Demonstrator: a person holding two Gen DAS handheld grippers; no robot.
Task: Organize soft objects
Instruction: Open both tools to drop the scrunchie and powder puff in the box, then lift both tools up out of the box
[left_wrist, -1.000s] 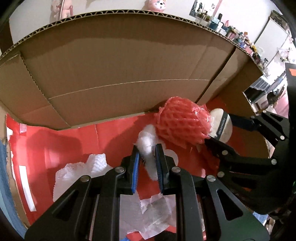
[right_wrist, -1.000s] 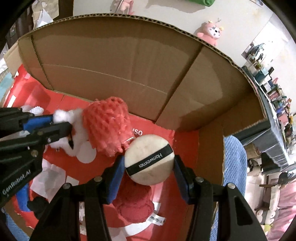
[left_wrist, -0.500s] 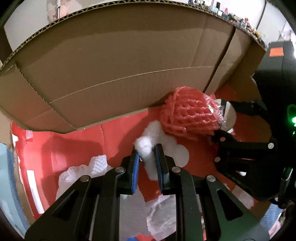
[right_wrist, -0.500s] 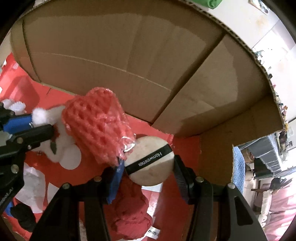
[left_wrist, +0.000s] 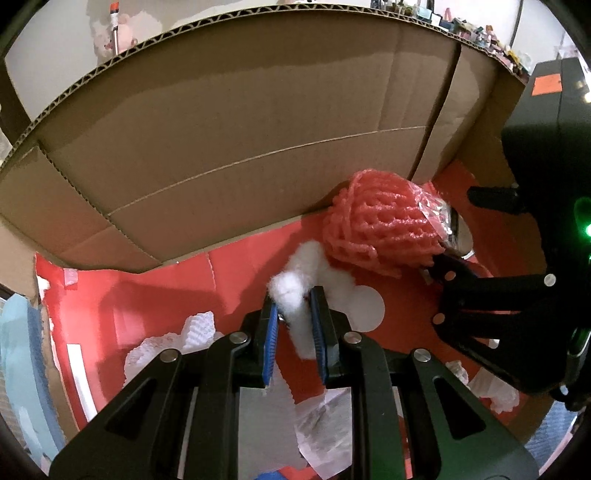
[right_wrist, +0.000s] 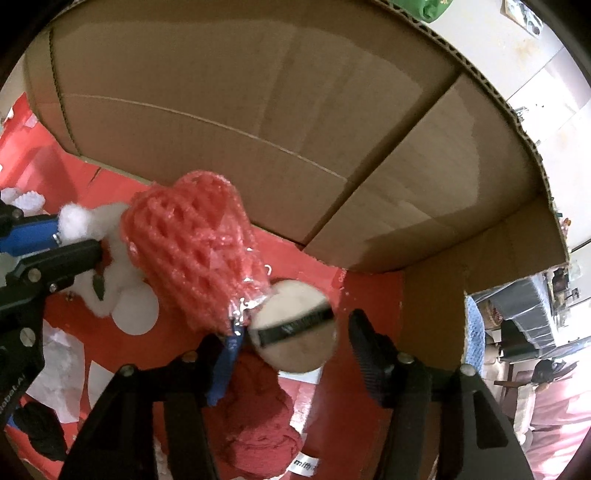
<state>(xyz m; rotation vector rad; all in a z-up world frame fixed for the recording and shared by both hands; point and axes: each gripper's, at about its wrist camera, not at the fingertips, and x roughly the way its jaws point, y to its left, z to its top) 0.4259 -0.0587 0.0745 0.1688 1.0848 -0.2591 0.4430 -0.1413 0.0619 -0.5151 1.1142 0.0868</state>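
Both grippers reach down into a cardboard box (left_wrist: 240, 129) with a red floor. My left gripper (left_wrist: 293, 306) is shut on a white cotton tuft (left_wrist: 295, 295), which trails back toward a red foam net sleeve (left_wrist: 380, 229). In the right wrist view the net sleeve (right_wrist: 195, 243) leans against the back wall, its plastic end touching a round beige powder puff (right_wrist: 295, 332) with a black band. My right gripper (right_wrist: 293, 332) is opening. The puff sits tilted and blurred between its jaws, with a gap at the right finger (right_wrist: 365, 347).
A crumpled red cloth (right_wrist: 258, 424) with a white label lies under the puff. White paper and foam scraps (left_wrist: 173, 339) lie on the red floor at the left. The box walls (right_wrist: 258, 110) close off the back and right. A black item (right_wrist: 40, 432) sits low left.
The right jaws have spread and the puff has come loose and tilted between them. The left gripper, still holding the cotton, has shifted slightly; the net sleeve now shows further right.
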